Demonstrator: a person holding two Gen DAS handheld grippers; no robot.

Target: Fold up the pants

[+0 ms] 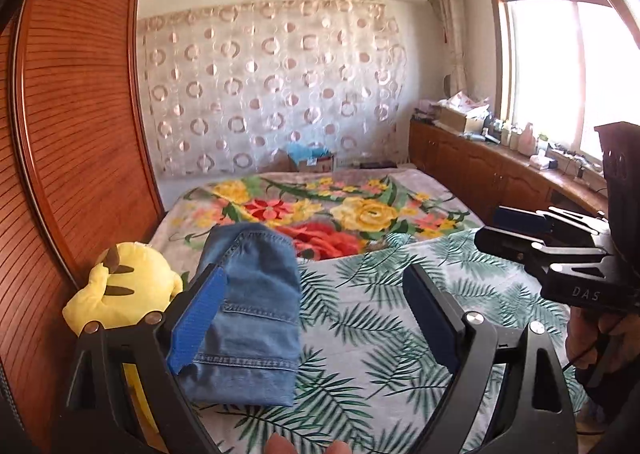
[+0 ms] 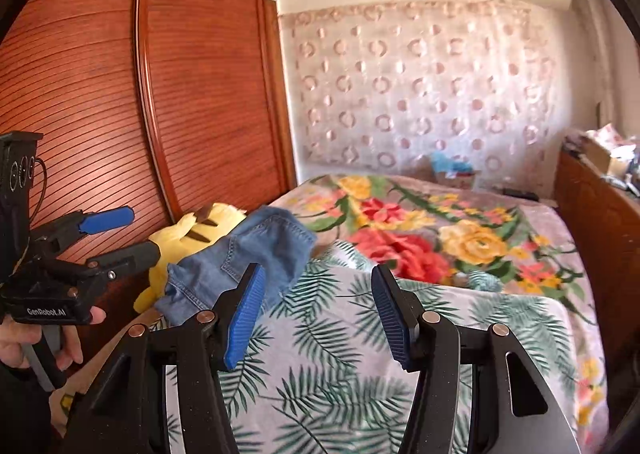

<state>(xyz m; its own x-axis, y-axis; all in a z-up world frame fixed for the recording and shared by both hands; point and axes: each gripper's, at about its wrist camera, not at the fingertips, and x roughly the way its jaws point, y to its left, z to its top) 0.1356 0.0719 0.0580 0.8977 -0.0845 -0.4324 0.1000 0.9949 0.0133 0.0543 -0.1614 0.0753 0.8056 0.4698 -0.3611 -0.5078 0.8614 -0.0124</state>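
The left tongs [image 1: 316,318] stand wide apart with nothing between them, lifted clear above the bed's palm-leaf printed sheet [image 1: 360,318]. The right tongs [image 2: 318,318] are also apart and empty, hovering over the same sheet.

Just beyond them lie the folded blue denim pants [image 1: 252,310], a compact bundle resting on the sheet near the bed's left edge, touching or just beside the yellow plush toy [image 1: 124,294]. The bundle's long axis seems to run away from the cameras toward the floral blanket [image 1: 352,214], with the stitched hem end nearest and the rounded fold farthest.

The risk from here: the bundle's far end humps up loosely, so it could spring open, and a careless sweep of either tongs could drag it off the edge.
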